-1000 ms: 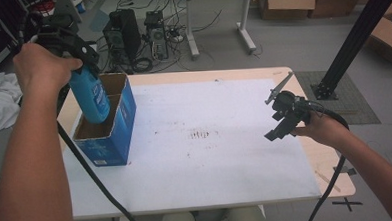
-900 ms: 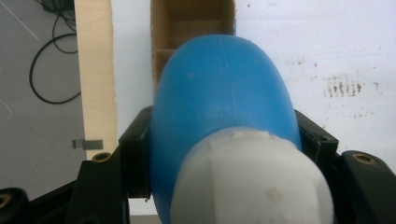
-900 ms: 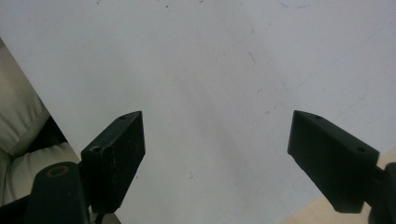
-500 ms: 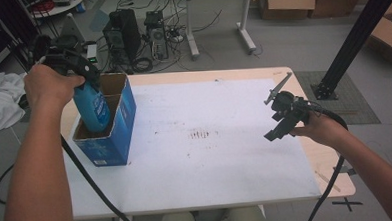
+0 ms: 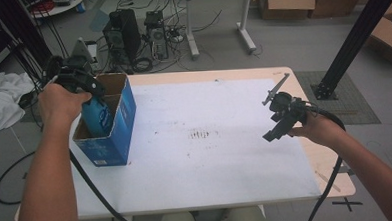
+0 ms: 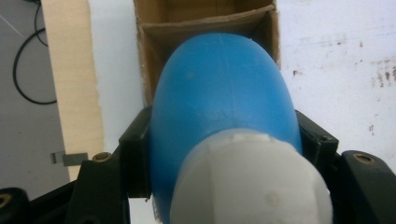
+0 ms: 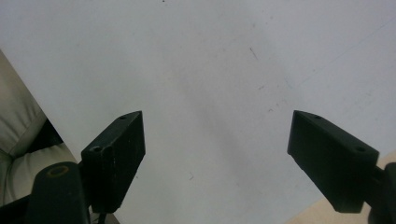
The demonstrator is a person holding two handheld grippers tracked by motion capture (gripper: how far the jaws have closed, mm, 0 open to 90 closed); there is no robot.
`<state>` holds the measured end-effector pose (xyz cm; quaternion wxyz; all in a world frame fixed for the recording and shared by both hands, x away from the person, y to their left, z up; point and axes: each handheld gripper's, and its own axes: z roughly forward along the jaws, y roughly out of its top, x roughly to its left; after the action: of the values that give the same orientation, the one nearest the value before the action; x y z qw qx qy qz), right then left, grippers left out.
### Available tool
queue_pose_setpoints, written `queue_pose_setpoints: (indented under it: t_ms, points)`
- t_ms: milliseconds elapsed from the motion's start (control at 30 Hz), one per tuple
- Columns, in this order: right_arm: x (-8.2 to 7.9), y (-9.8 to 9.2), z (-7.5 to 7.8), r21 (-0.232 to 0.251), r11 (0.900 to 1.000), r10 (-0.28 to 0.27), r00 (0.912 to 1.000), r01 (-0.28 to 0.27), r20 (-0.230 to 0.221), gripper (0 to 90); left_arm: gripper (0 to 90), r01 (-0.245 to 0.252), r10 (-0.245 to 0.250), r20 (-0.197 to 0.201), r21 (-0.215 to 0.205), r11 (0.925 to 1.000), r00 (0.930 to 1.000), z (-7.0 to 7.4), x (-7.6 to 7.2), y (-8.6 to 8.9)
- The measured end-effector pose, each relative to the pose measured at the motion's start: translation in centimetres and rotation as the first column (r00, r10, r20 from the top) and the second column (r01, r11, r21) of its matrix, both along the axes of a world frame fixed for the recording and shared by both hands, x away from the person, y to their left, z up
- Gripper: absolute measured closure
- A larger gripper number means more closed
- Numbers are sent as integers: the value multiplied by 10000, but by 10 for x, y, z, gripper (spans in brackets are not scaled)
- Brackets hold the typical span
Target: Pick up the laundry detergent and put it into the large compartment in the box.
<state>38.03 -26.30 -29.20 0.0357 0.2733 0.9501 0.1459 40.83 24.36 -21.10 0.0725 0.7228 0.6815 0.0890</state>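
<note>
A blue bottle (image 5: 98, 120) with a white cap (image 6: 250, 182) hangs partly inside an open blue cardboard box (image 5: 118, 125) at the table's left edge. My left gripper (image 5: 77, 81) is shut on the bottle, its jaws pressing both sides just below the cap, and the bottle's lower end points down into the box's brown interior (image 6: 201, 28). My right gripper (image 5: 277, 118) hovers over the right side of the white table (image 5: 211, 155), open, with nothing between its black fingers (image 7: 116, 154).
Beyond the table's far edge stand computer towers (image 5: 123, 36) and tangled cables on the floor. A black post (image 5: 353, 38) rises at the right. White cloth (image 5: 1, 99) lies at the left. The tabletop (image 7: 224, 70) carries faint marks near the middle.
My left gripper has lowered the blue bottle from above the box down into it. The right gripper has stayed where it was, open.
</note>
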Motion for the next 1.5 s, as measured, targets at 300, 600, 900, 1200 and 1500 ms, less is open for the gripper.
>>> queue_pose_setpoints:
  t_ms: [300,600,900,1200,1500]
  points:
    - [0,-1,-1,16,10000,-43,10000,43,-40,191,380,39,-40,-349,-7,10000,9994,-31,2,0]
    - [0,-3,-2,18,9999,-102,9999,102,-49,191,380,63,-59,-510,78,9999,9987,-53,2,2]
    - [1,-3,-2,4,9999,-136,9999,136,-77,191,380,155,-152,-722,39,9999,9973,-66,4,1]
    - [1,-4,-4,41,9999,-153,9998,154,-85,193,379,81,-85,-740,-60,9999,9972,-70,3,4]
    - [1,-3,-3,23,10000,-91,9999,92,-68,193,377,-48,39,-734,-111,9999,9973,-71,3,4]
